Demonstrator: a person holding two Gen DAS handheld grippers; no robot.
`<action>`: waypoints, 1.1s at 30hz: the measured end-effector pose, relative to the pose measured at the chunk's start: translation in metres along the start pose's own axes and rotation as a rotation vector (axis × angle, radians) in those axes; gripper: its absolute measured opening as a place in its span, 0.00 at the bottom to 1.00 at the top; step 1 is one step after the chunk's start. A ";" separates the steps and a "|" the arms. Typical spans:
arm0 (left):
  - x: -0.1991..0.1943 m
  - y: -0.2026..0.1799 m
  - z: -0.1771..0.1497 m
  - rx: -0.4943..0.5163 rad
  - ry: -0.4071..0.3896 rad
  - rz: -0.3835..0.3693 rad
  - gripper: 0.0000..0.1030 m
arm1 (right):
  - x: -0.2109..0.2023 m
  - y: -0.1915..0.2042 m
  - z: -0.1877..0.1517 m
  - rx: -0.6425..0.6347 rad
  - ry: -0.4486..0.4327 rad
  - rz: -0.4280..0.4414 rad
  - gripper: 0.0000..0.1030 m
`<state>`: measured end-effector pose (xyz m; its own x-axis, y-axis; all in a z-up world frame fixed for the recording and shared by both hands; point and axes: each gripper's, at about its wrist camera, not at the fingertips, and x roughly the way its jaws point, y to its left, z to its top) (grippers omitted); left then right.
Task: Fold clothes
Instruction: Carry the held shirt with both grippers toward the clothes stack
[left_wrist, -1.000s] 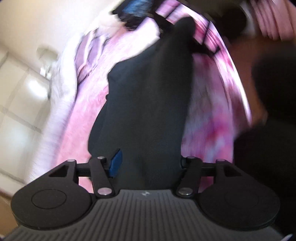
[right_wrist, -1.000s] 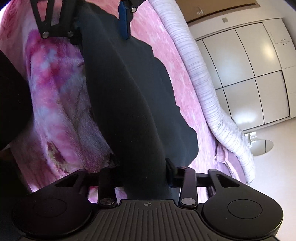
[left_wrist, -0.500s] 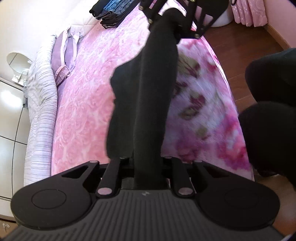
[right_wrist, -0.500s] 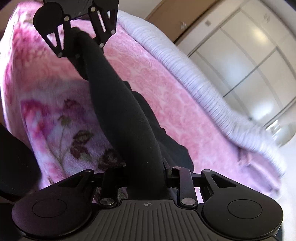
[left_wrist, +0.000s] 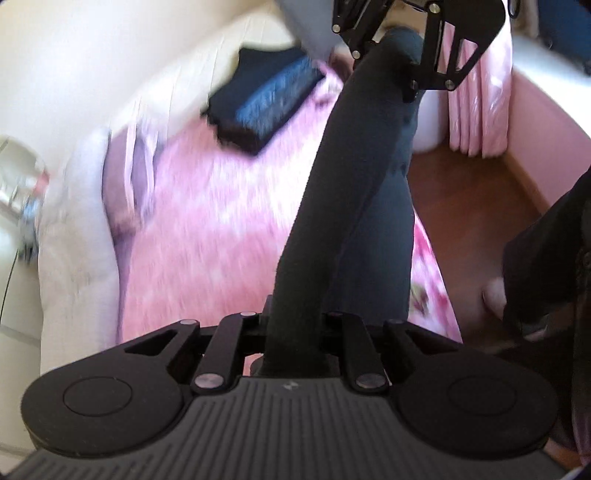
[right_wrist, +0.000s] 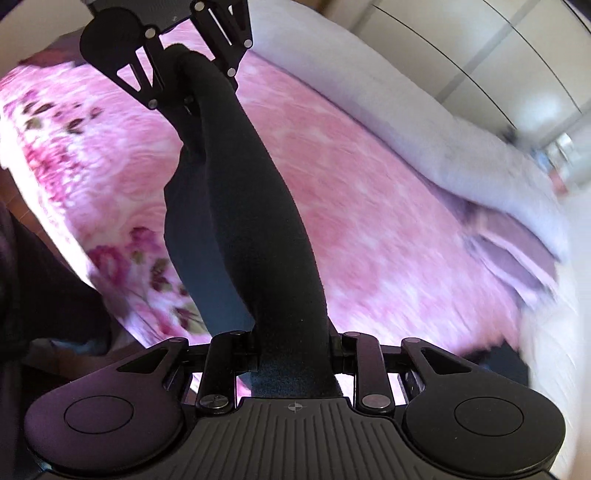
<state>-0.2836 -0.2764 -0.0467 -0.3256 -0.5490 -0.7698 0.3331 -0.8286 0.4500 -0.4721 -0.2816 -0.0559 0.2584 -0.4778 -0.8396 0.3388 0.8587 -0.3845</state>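
Stretching a black garment (left_wrist: 347, 206) between them, left tool (left_wrist: 291, 332) and right tool (right_wrist: 291, 343) each clamp one end, suspending it above the bed (right_wrist: 388, 206) to hang straight for folding.

Both grippers are matte black: the left gripper (left_wrist: 291, 332) has a ribbed body, round side discs and silver screws (tiny logo too); the right gripper (right_wrist: 293, 347) matches, with a crosshair mark.
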 end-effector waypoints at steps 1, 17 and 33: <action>0.002 0.009 0.011 0.018 -0.026 -0.002 0.12 | -0.009 -0.010 -0.002 0.018 0.016 -0.029 0.25; 0.208 0.183 0.317 0.208 -0.218 0.156 0.13 | -0.024 -0.329 -0.173 0.132 0.032 -0.374 0.25; 0.555 0.167 0.388 0.208 0.062 0.008 0.22 | 0.213 -0.467 -0.371 0.036 0.203 -0.345 0.36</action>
<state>-0.7525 -0.7621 -0.2235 -0.2665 -0.5528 -0.7895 0.1434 -0.8328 0.5347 -0.9110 -0.7157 -0.1980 -0.0588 -0.6876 -0.7237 0.4069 0.6455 -0.6464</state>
